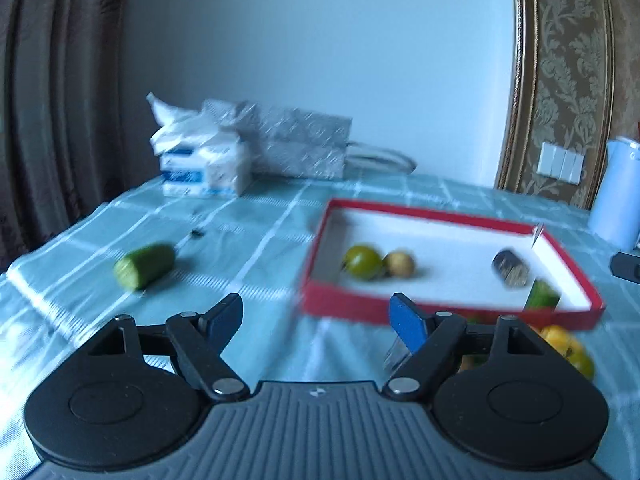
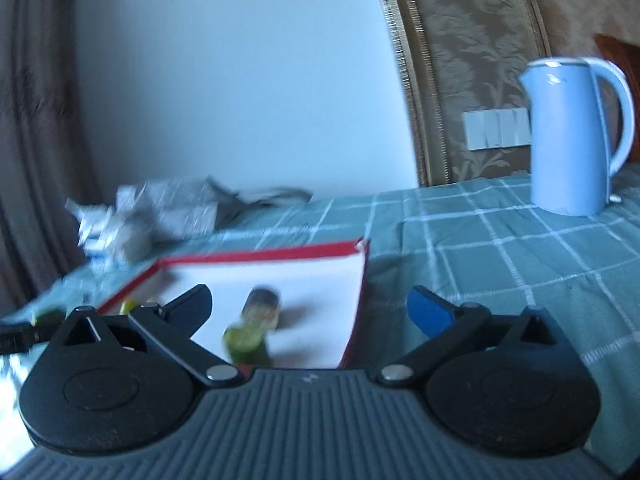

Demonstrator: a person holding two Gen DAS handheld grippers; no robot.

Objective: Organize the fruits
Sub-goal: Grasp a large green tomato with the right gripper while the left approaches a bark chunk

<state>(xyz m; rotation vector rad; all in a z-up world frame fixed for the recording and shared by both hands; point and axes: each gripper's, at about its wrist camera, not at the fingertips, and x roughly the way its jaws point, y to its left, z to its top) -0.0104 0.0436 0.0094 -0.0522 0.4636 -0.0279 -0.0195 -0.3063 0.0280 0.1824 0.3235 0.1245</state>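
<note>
Table under a teal checked cloth (image 1: 248, 240), pale wall behind, patterned curtain at the edges. Blue kettle (image 2: 572, 136) stands at 2 o'clock in the right wrist view; tissue packs (image 1: 200, 168) at 11 o'clock in the left. Both views blurred.

Red box (image 1: 452, 216), white inside, lies at 1 o'clock from the left gripper (image 1: 316, 316). In it: a green round fruit (image 1: 363, 262) touching a smaller tan one (image 1: 399, 264), a dark cylinder-shaped item (image 1: 510, 270) toward the right wall, and a green piece (image 1: 542, 296) at the near right corner. Yellow fruit (image 1: 560, 340) sits outside, just beside the box's near wall. A cucumber piece (image 1: 144, 266) lies alone on the cloth at 10 o'clock, well apart from the box.

Left claw spread, nothing between the fingers, pointing slightly downward over bare cloth. Right gripper (image 2: 310, 308) spread wide, empty, low over the box's near right corner; the green piece (image 2: 246, 344) lies just ahead between the jaws, untouched.

Handling judgement: cucumber piece looks firm, light, smooth-skinned, likely to roll. Best taken across its middle, jaws square to the long axis, with modest squeeze.
</note>
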